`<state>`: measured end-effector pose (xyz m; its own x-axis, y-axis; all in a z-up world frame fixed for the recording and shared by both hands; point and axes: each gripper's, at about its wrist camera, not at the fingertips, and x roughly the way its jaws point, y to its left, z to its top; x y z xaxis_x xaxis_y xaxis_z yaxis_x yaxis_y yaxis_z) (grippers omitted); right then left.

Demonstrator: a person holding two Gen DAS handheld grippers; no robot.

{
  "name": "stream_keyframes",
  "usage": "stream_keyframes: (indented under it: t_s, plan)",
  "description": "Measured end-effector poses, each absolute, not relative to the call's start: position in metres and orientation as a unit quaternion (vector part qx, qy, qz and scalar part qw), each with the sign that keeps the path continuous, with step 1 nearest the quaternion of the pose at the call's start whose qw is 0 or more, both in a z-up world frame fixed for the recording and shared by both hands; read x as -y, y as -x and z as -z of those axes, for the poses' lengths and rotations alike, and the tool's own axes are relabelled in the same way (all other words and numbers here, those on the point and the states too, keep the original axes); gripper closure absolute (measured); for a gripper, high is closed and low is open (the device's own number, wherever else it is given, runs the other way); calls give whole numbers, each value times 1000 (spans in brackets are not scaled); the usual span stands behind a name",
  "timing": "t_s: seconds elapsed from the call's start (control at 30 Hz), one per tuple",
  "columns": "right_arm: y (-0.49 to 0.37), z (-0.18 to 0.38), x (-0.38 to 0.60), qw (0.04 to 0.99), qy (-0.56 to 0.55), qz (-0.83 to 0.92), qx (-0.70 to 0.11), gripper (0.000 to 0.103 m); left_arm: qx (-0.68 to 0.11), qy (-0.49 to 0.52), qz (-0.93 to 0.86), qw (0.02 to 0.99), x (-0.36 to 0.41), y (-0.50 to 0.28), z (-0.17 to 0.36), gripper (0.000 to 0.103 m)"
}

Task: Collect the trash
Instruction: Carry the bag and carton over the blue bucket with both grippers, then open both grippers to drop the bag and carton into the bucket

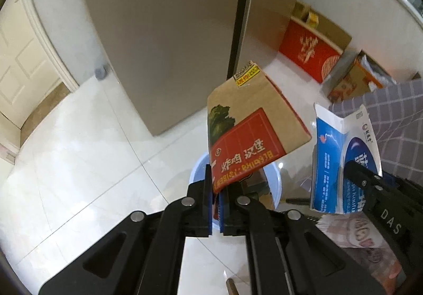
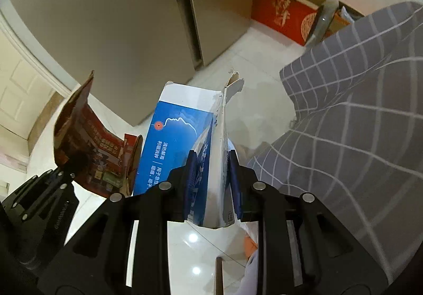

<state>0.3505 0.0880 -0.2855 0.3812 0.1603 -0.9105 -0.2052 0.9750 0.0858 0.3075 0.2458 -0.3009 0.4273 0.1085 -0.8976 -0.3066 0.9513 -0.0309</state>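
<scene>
A: Cardboard, both pieces. The left tool (image 1: 216, 201) is clamped on the bottom corner of the brown box (image 1: 253, 125), which hangs in the air right over the blue bin (image 1: 273, 184) on the floor (image 1: 79, 162).

B: And the right tool (image 2: 212, 184)?

A: Closed on the lower edge of the blue box (image 2: 182, 146), flattened and torn at the top, held up just beside the brown one, near the checked cloth (image 2: 357, 136).

B: How will they handle?

A: Light, I'd judge, stiff along the folds but floppy across the panels. Pinched at an edge they may swing or slip; a creased edge gives the firmest hold.
</scene>
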Motion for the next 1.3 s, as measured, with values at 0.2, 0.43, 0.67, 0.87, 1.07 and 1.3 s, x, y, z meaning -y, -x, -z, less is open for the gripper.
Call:
stream_keyframes:
  t_s: [0.2, 0.43, 0.67, 0.87, 1.07, 1.3]
  plan:
    - [-362, 318, -83, 816, 13, -89, -571, 79, -542, 74, -114, 829, -240, -329, 333, 83]
    - [-374, 331, -78, 809, 8, -82, -582, 79, -549, 68, -116, 825, -249, -332, 346, 68]
    - [-381, 343, -104, 792, 19, -128, -597, 61, -544, 80, -139, 824, -274, -312, 338, 68]
    - [-376, 344, -123, 796, 72, -124, -588, 25, -538, 86, -155, 824, -284, -300, 332, 68]
    - [-369, 347, -119, 790, 55, -132, -597, 25, -537, 83, -166, 823, -287, -294, 330, 68]
    - [-362, 340, -119, 791, 55, -133, -595, 25, -535, 85, -162, 824, -284, -289, 322, 68]
